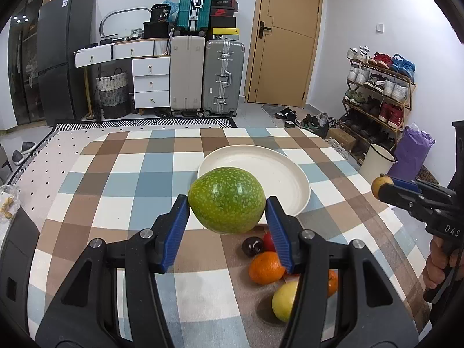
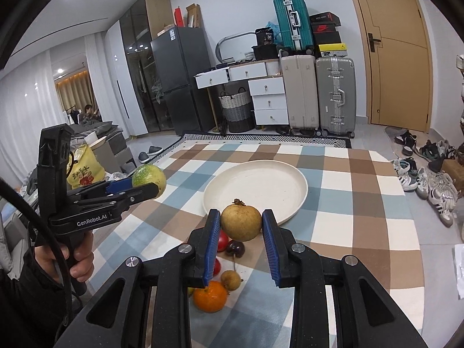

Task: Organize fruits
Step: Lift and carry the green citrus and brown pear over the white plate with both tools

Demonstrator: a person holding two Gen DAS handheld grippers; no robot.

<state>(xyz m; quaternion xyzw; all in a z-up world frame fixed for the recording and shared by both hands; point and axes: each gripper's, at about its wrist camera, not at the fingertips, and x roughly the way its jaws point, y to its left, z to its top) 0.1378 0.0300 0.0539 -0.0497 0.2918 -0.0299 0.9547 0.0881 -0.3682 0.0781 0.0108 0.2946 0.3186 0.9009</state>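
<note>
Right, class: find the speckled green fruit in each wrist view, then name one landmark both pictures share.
Left wrist view: the green fruit sits centre frame, clamped between the left gripper's blue fingers, in front of the white plate.
Right wrist view: the same fruit appears at left, mid-height, held at the left gripper's tip.
Shared landmark: the white plate on the checked cloth.

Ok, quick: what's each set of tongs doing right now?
Left tongs: closed on the green speckled fruit, held above the table.
Right tongs: closed on the brownish-yellow fruit, near the white plate.
</note>
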